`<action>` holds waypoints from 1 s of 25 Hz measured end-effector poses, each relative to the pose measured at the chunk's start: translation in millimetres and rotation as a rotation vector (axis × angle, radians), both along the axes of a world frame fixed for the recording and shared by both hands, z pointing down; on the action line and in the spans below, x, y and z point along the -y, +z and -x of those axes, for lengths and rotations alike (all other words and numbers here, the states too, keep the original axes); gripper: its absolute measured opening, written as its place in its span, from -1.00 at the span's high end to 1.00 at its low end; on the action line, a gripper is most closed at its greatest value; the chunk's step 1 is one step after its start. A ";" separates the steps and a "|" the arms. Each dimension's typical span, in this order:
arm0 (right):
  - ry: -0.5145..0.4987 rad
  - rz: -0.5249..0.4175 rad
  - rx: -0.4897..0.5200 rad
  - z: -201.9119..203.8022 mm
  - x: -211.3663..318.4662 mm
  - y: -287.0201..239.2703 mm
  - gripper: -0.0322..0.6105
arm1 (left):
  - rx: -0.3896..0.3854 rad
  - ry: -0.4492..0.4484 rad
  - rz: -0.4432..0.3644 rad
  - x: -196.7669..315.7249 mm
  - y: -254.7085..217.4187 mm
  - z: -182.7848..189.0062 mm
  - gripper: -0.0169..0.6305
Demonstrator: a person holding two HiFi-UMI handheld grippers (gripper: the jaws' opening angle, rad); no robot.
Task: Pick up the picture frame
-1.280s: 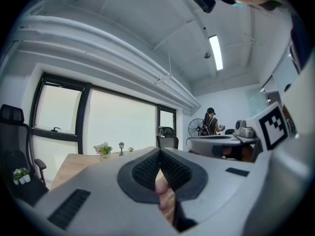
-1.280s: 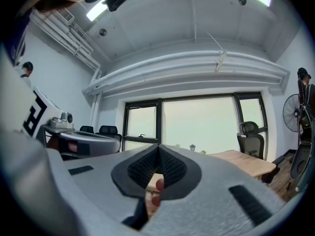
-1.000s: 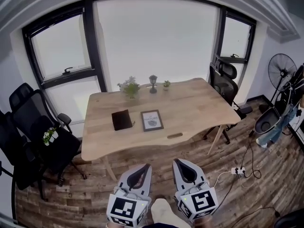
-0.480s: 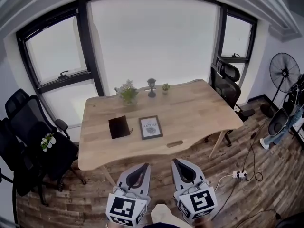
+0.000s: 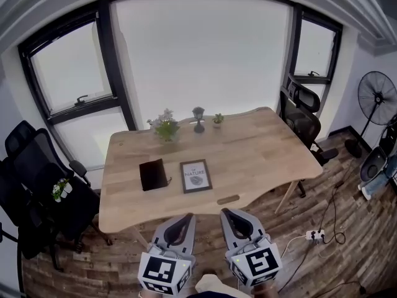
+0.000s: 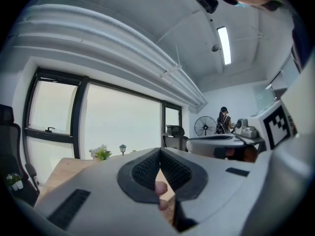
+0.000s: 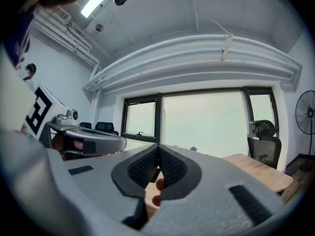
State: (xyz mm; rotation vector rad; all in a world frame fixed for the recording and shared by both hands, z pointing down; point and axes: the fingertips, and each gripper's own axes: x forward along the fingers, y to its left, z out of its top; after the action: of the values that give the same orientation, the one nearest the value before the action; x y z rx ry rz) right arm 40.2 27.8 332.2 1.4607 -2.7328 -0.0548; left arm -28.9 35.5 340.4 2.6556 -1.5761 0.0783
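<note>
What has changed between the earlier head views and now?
The person has moved toward the table, so it and the picture frame now sit nearer the two grippers in the head view. Nothing was taken hold of or let go. The left gripper and right gripper stay shut and empty, side by side. The frame, black notebook and plants keep their places.

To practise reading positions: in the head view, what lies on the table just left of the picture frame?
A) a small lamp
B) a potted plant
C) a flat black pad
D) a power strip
C: the flat black pad lies beside the picture frame, on its left.
</note>
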 end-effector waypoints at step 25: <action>-0.062 0.005 -0.028 -11.6 96.6 14.3 0.89 | -0.017 -0.110 0.021 89.1 10.0 1.5 0.93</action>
State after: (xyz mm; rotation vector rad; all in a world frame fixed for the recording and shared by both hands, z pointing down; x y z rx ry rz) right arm 51.7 -68.7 346.5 1.3634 -2.7534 -0.0705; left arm -30.4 -53.6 350.4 2.5407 -1.7028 0.0667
